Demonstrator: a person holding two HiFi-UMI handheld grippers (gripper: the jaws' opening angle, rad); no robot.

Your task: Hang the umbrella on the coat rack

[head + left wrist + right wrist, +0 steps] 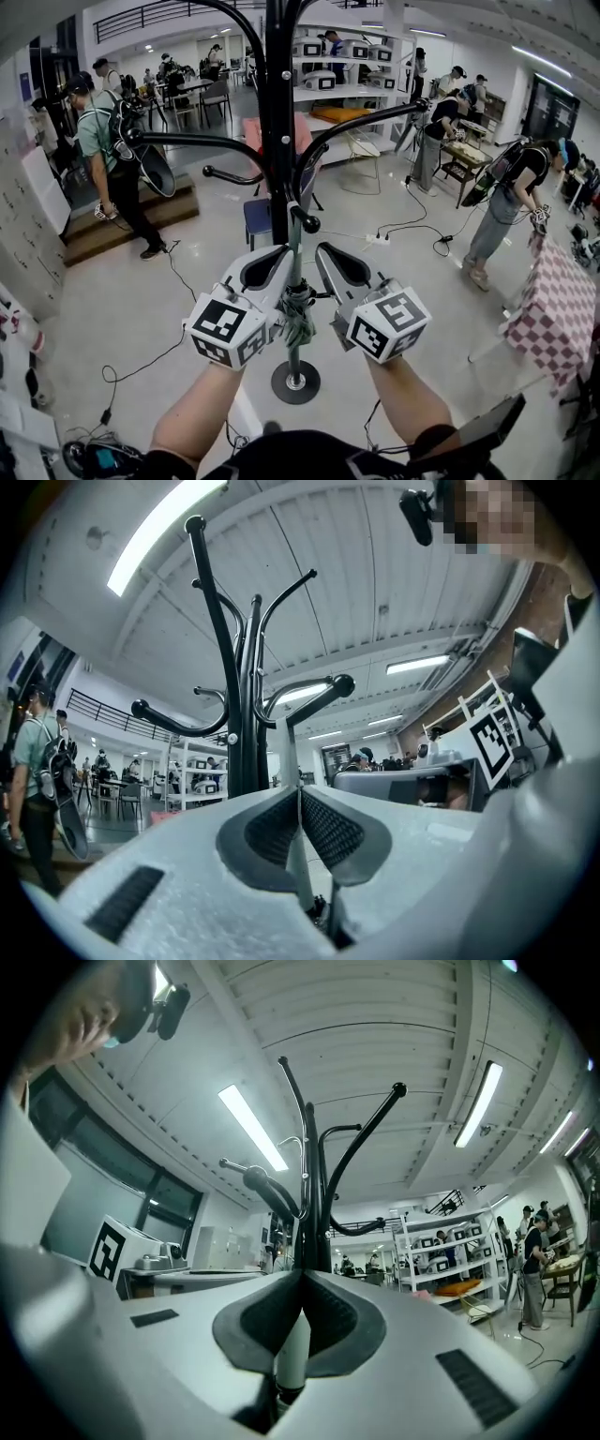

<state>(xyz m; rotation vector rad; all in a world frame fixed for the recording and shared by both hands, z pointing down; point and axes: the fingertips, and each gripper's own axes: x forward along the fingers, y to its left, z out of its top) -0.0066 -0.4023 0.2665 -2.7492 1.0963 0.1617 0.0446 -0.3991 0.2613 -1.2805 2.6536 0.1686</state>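
Bare and angled inward, the left forearm (202, 412) and right forearm (405, 403) rise from the bottom edge of the head view. Both hands are hidden behind the marker cubes. The left gripper (277, 253) and right gripper (323, 251) sit side by side at the centre of the frame. Their tips tilt up and in toward the black pole of the coat rack (278, 141).

Between the grippers hangs the umbrella (297, 319), a dark green folded bundle. A thin green strip runs up from it toward a knobbed hook (305, 223) just above. Whether the strip rests on that hook cannot be told.

In the left gripper view the left gripper (298, 789) has its jaws pressed together on a thin pale strip of the umbrella (293, 855). The coat rack (246, 714) stands straight ahead at centre.

In the right gripper view the right gripper (302, 1274) is clamped on a white cylindrical part of the umbrella (292, 1346) (apparently its shaft or handle). The coat rack (314, 1194) rises directly beyond.

Low in the head view, the rack's round base (295, 382) sits on the floor below the bundle.
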